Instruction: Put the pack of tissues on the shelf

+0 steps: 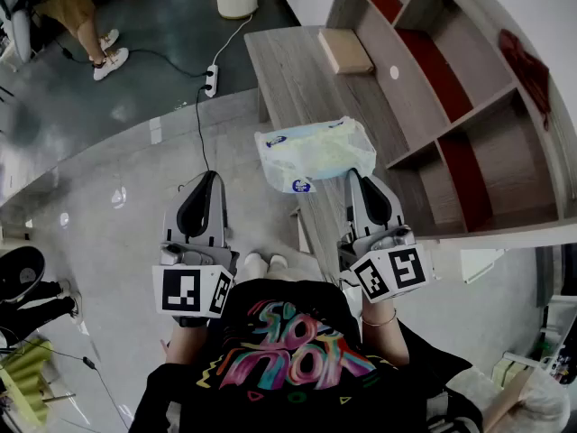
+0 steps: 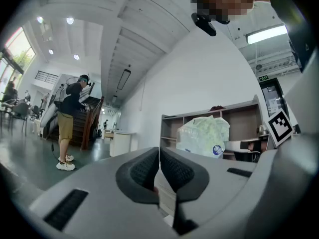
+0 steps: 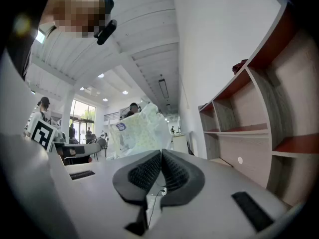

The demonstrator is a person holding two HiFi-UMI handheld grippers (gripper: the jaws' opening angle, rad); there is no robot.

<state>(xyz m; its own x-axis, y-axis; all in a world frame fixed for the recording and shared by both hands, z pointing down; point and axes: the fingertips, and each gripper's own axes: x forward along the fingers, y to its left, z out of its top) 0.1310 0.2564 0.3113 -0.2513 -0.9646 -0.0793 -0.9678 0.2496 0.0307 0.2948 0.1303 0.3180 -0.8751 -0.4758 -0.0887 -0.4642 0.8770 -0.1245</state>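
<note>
on the near end of the wooden table [image 1: 297, 79] the pack of tissues [image 1: 315, 154] lies flat, long axis running across the table from left to right in the head view, its left end reaching the table's left edge. pack is ahead of both tools and sits between them. right gripper [image 1: 353, 175] is the nearer one, tips just beside the pack's near right corner and over the table; left gripper [image 1: 211, 177] hangs off the table's left side over the floor, a bit apart from the pack's left end. both sets of jaws are pressed together with nothing between the pads, as the left gripper view [image 2: 159, 151] and right gripper view [image 3: 161, 153] show, so neither has hold of the pack and they'd need to spread before any grab. shelf [image 1: 424, 106] stands along the table's right side, so the carry looks like a short move rightward. its red-backed compartments show nothing inside from this angle; a red cloth [image 1: 527, 66] lies on its top. a flat brown box [image 1: 345, 50] rests farther down the table, well apart from the pack. task looks not yet started.
</note>
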